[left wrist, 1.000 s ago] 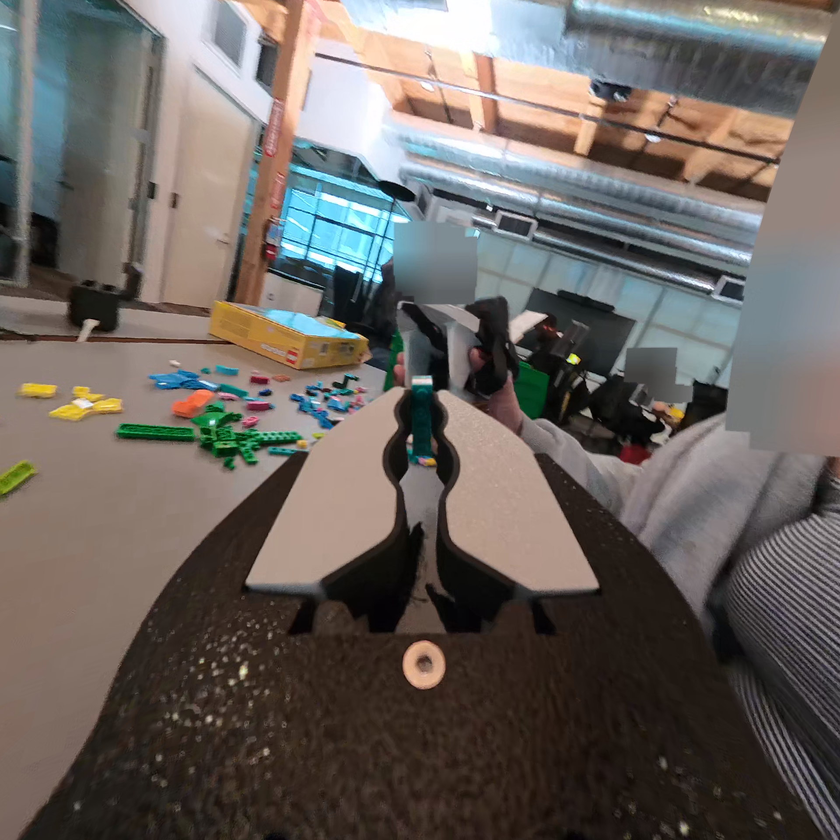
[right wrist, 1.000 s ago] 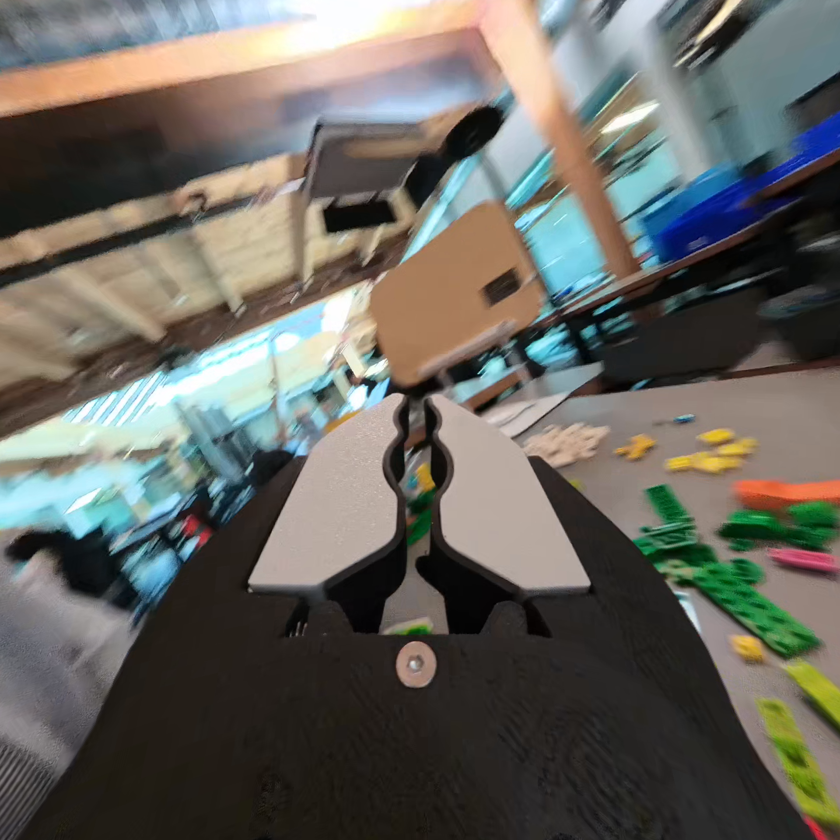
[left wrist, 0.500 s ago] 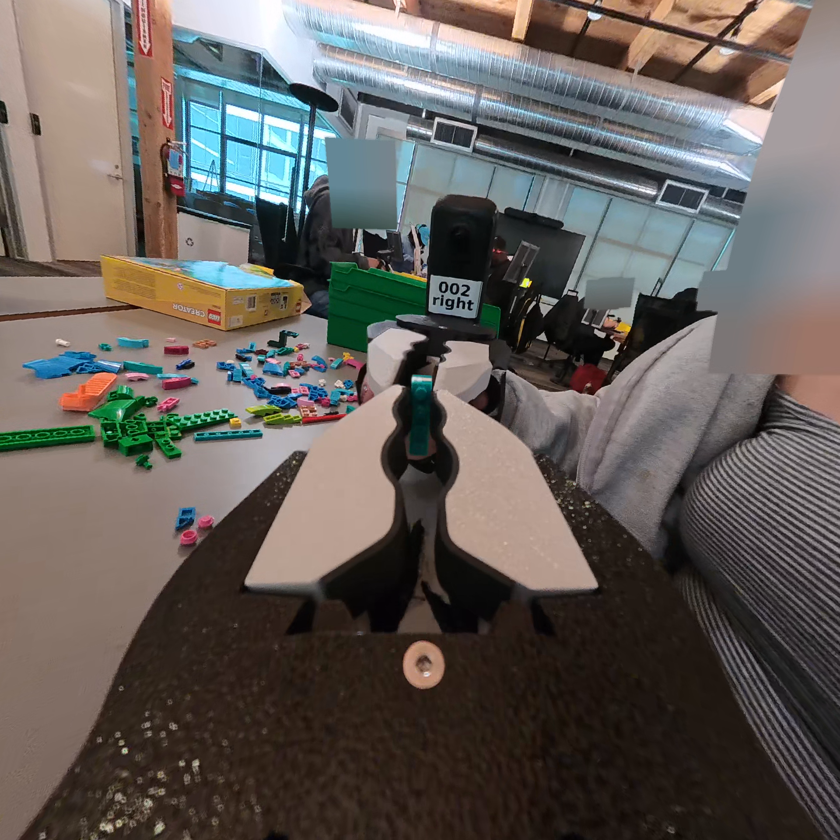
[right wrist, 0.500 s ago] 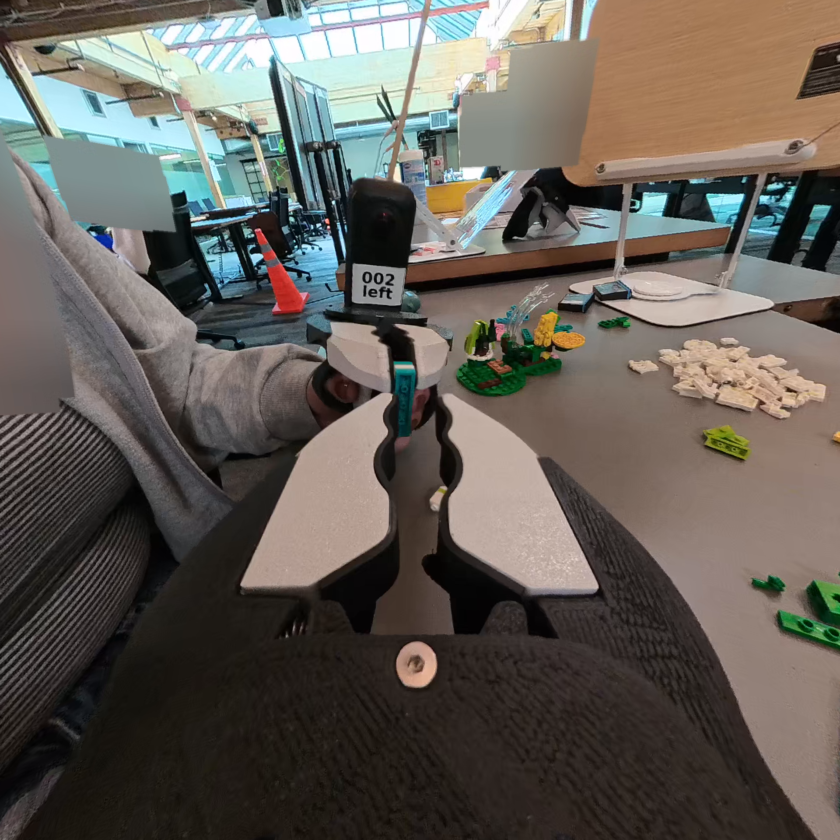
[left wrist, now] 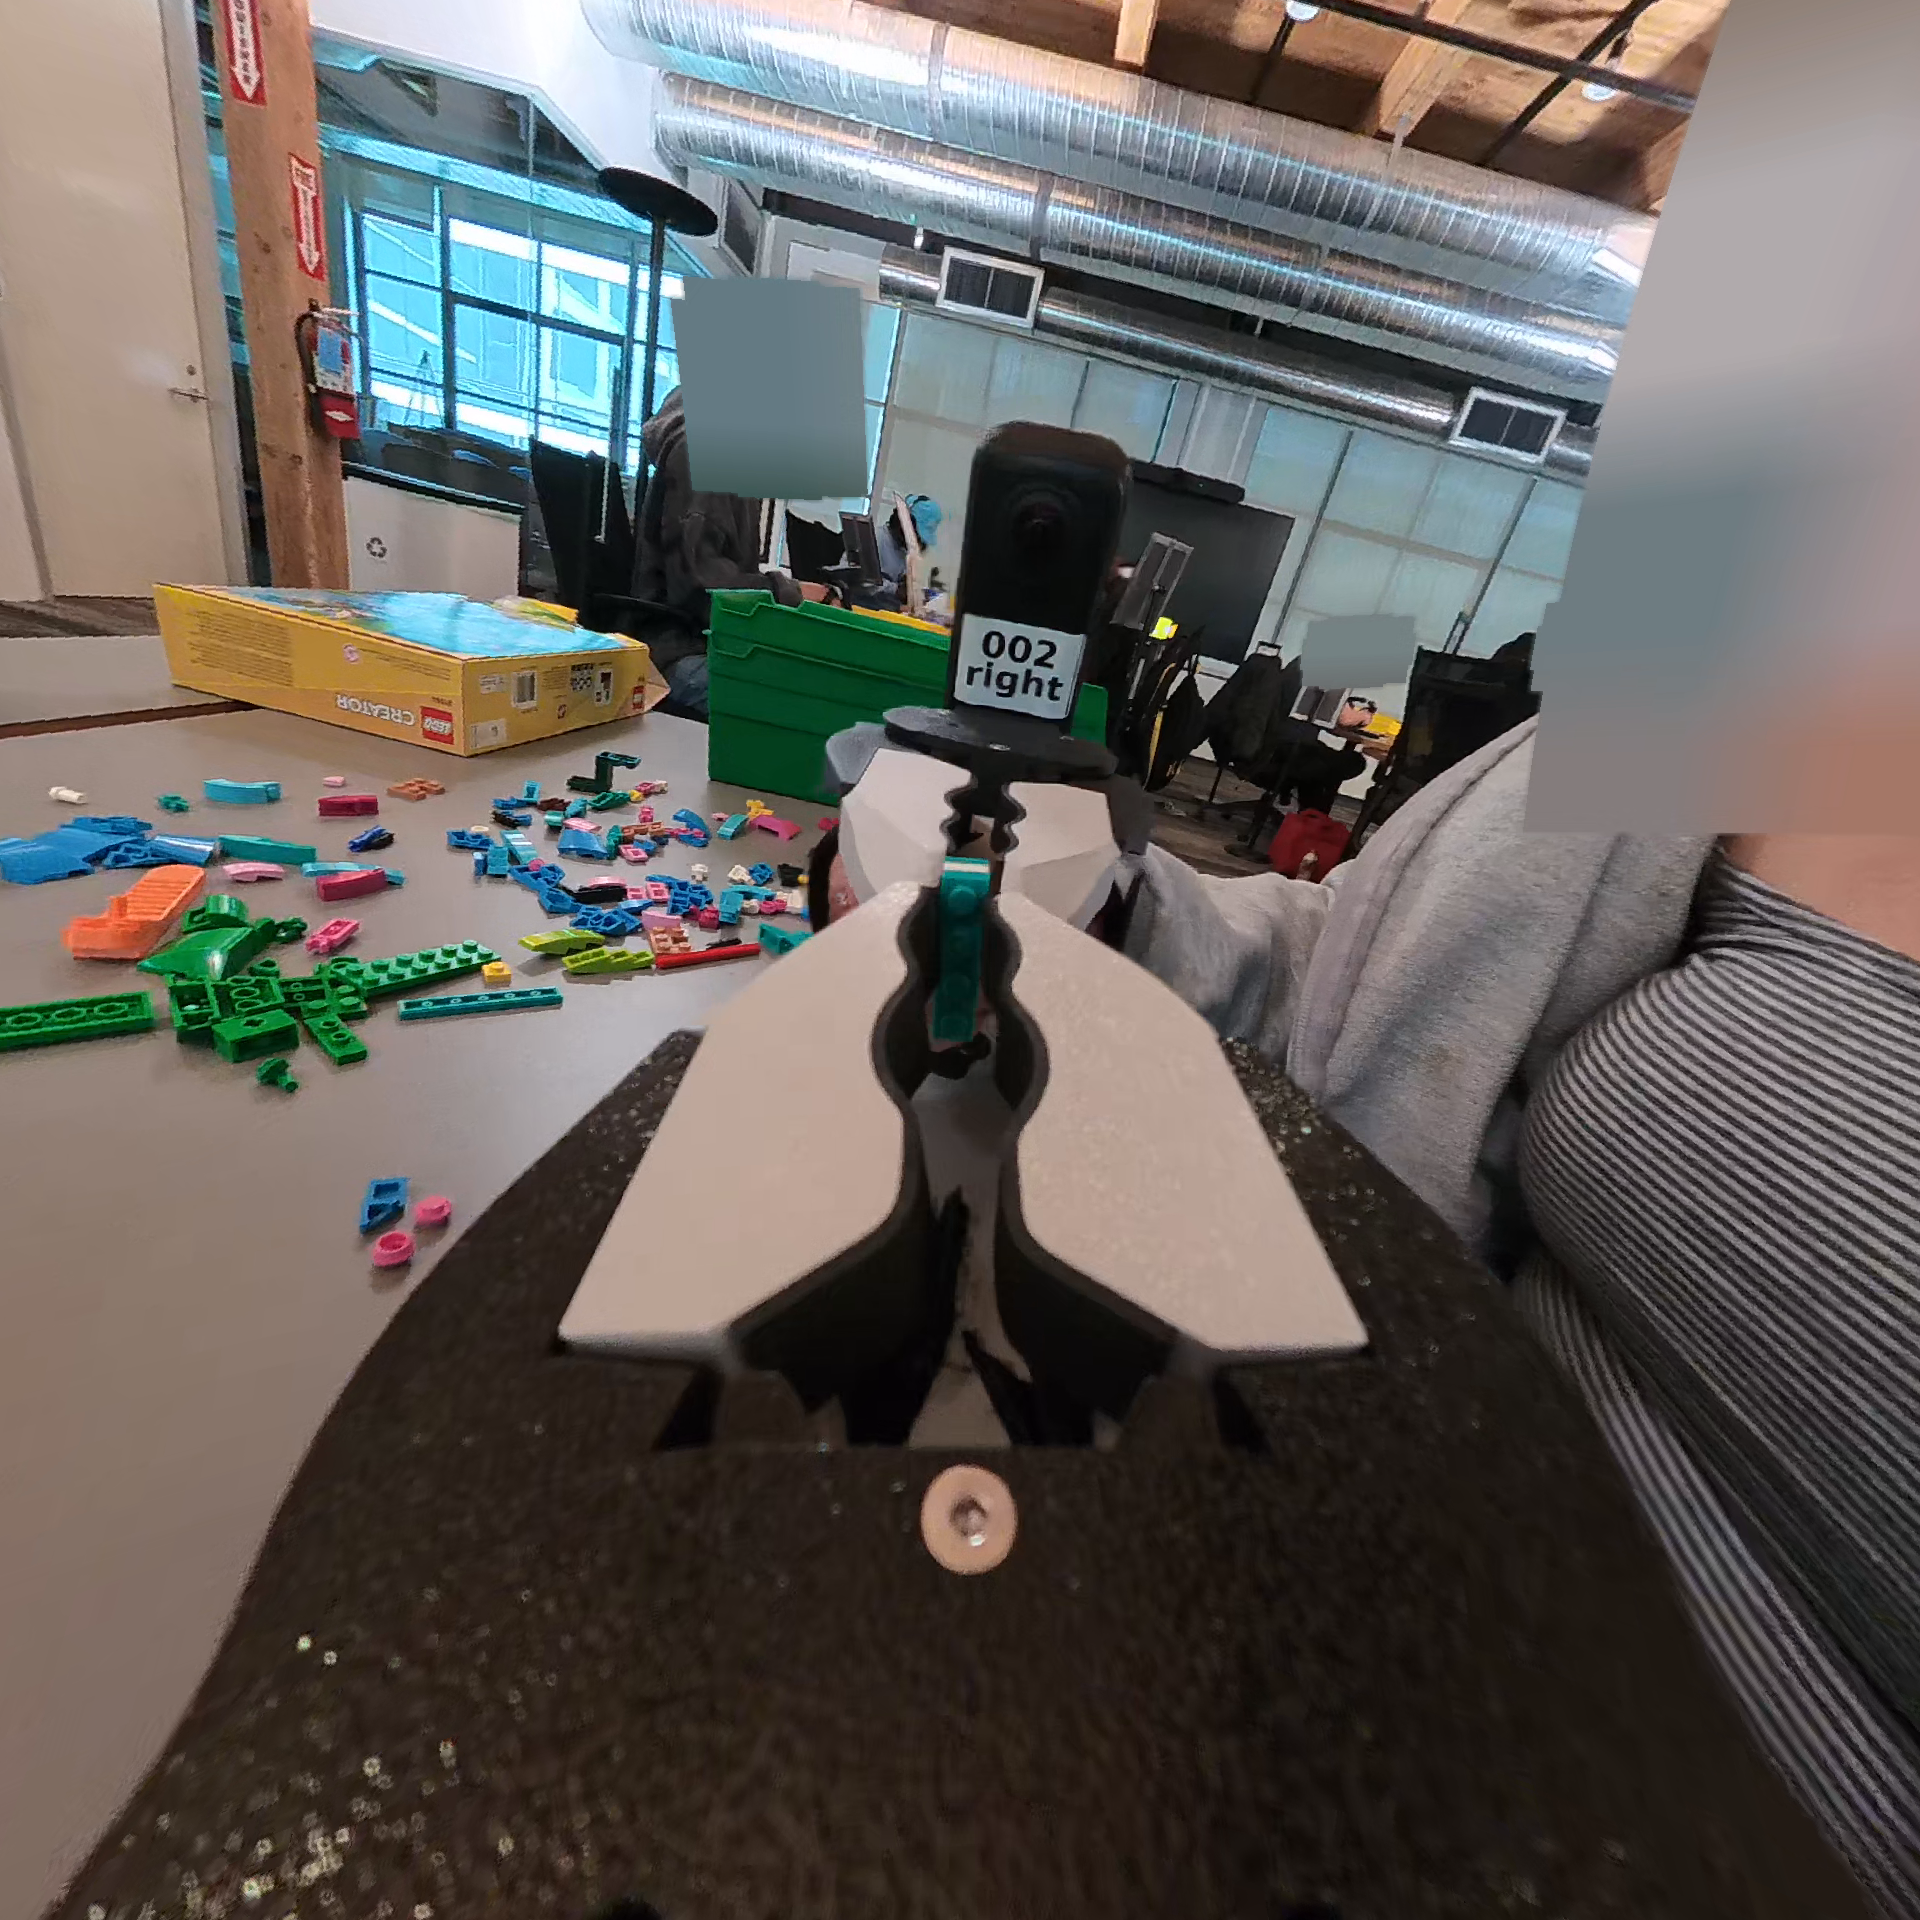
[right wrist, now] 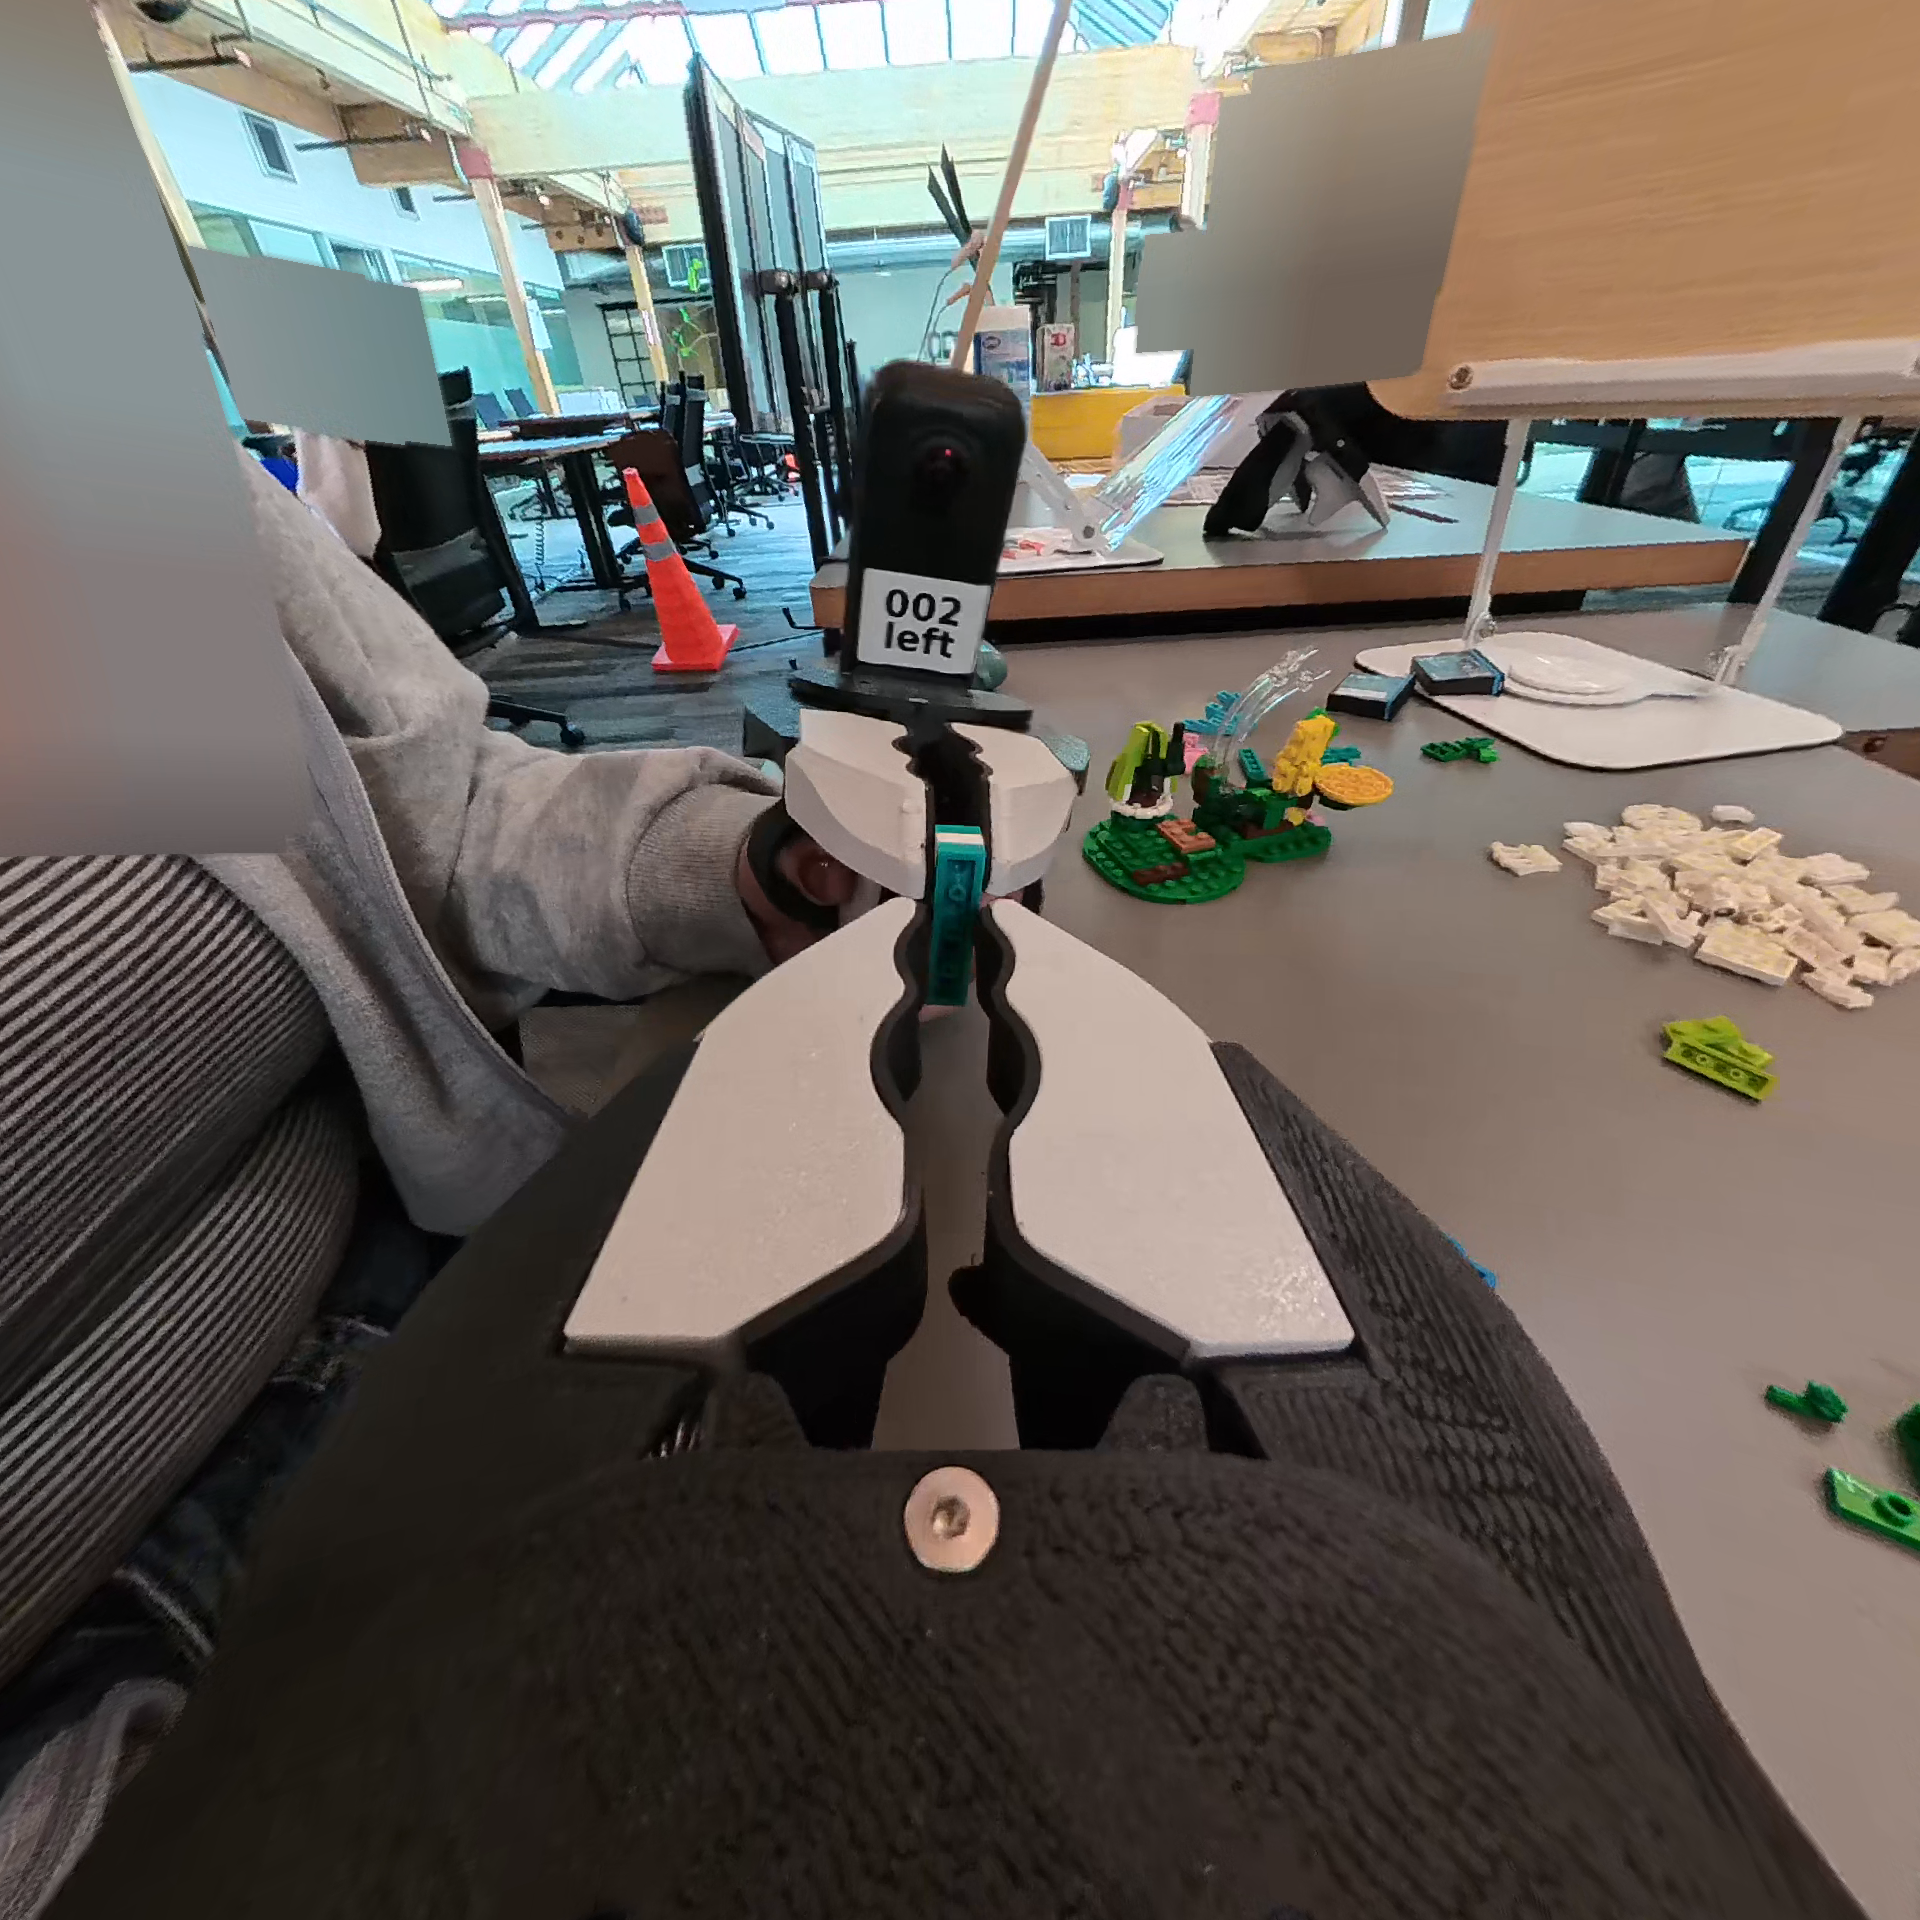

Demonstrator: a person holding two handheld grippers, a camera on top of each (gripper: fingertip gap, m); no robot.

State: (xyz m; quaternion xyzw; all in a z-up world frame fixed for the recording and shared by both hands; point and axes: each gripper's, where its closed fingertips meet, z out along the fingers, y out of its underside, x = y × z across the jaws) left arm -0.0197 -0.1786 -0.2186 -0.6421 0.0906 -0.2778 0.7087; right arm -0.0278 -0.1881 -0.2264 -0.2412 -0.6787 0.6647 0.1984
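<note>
Claws [left wrist: 961,914] on teal plate [left wrist: 958,961]

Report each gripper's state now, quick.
Left gripper: closed on a teal plate.
Right gripper: closed on the same teal plate, from the opposite end.

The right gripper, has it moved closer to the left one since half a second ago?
Yes. In the left wrist view the right gripper looks slightly nearer and lower against the green bins, now at the teal plate.
</note>
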